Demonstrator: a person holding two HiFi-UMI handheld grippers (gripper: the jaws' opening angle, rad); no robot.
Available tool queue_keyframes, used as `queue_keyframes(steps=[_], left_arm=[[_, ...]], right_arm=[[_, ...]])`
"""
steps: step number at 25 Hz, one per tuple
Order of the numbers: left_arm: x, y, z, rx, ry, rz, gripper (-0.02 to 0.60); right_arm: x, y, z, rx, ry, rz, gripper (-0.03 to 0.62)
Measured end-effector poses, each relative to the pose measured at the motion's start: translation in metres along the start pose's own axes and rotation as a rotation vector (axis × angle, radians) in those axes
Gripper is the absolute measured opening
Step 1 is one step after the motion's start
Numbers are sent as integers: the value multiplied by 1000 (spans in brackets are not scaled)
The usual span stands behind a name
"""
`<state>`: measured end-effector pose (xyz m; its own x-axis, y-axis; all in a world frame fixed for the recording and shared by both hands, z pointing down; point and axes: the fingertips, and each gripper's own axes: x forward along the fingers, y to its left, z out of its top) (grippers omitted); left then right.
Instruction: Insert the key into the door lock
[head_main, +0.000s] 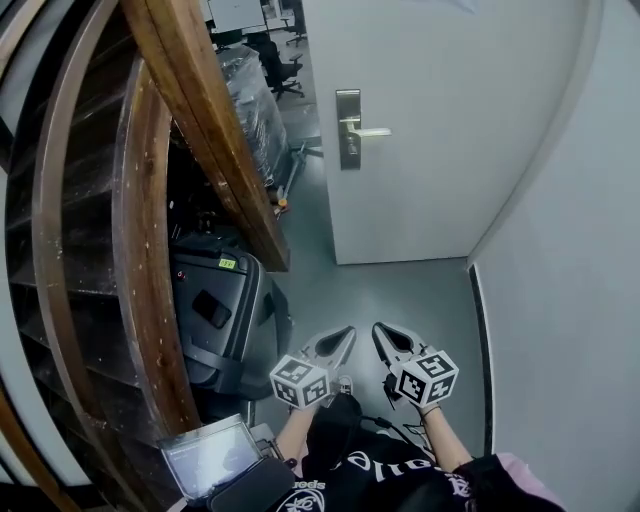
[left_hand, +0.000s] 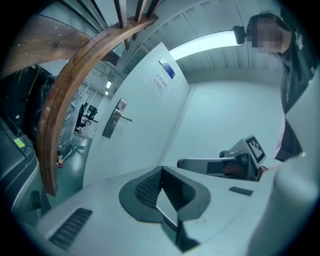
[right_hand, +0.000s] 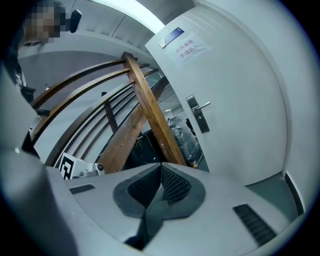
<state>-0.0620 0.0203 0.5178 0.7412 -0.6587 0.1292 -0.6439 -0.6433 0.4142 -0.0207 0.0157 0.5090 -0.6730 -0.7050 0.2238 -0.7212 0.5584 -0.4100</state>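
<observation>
I'm holding both grippers low at the bottom centre of the head view, side by side. My left gripper (head_main: 343, 338) has its jaws pressed together, and I see nothing between them. My right gripper (head_main: 384, 335) is closed the same way, pads meeting at the tip. The lock plate (head_main: 348, 130), with its lever handle (head_main: 370, 131), sits on the white door (head_main: 430, 190) in the upper middle, well apart from both grippers. A curved wooden stair rail (head_main: 215, 140) fills the left.

Bare floor (head_main: 400, 290) to door (head_main: 430, 150), wooden stair rail (head_main: 205, 120) crowding left
</observation>
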Motion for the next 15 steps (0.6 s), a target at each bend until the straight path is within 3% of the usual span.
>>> queue_keyframes(steps=[6, 10, 15], left_arm=[[-23, -82, -42, 26, -25, 86, 5], [-45, -141, -71, 39, -28, 82, 5], [-73, -180, -96, 36, -21, 106, 5]], right_arm=[[-91, 14, -44, 27, 21, -14, 18], [-145, 31, -75, 42, 32, 8, 18], [-188, 47, -96, 50, 34, 36, 18]])
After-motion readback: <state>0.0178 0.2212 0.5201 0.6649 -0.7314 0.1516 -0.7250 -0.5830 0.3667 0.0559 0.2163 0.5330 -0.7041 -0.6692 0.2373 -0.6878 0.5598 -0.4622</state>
